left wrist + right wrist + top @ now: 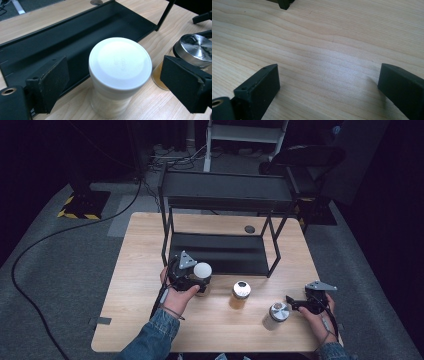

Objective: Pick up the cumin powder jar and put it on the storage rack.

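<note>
A jar with a white lid [203, 269] stands on the wooden table just in front of the black rack's lower shelf [220, 252]. My left gripper [199, 284] is around it. In the left gripper view the white-lidded jar [120, 62] sits between the two black jaws with a gap on each side, so the left gripper [115, 63] is open. My right gripper [292, 303] rests low at the table's right front, pointing left toward a metal-lidded jar [278, 312]. In its own view the right gripper [329, 67] is open over bare wood.
A second metal-lidded jar [241, 290] with amber contents stands mid-table, close to the right of the white one [193, 48]. The black two-tier rack [227, 190] takes up the table's far half. A round cable hole [249, 229] lies behind it.
</note>
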`<move>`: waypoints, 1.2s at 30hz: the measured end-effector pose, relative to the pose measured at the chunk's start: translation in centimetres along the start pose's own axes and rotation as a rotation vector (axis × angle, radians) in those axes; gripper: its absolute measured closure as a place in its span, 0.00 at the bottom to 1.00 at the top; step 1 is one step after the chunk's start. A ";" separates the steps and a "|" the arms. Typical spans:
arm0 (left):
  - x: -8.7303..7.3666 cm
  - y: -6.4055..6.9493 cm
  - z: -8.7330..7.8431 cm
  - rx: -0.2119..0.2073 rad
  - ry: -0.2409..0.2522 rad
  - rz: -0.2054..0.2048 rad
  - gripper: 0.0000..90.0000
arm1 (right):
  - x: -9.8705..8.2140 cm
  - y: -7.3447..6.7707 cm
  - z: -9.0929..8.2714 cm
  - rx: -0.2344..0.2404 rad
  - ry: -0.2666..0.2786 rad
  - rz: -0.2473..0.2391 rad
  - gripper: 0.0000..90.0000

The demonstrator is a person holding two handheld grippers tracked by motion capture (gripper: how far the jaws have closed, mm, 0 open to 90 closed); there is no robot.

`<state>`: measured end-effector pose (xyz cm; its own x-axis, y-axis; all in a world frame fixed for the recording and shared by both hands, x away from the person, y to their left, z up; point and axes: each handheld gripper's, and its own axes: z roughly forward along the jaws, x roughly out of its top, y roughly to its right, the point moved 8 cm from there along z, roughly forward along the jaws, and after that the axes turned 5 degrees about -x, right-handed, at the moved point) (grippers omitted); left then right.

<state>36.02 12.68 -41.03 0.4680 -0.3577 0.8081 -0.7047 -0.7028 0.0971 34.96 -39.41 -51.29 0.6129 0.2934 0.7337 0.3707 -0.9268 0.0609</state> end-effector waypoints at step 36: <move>0.5 -0.3 2.1 -0.014 -0.077 0.020 0.37 | 0.1 -0.1 0.1 -0.012 -0.001 0.011 0.04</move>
<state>37.54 11.40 -41.83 0.4930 -0.4177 0.7632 -0.7211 -0.6870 0.0898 35.12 -39.29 -51.28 0.6175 0.2835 0.7338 0.3558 -0.9326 0.0609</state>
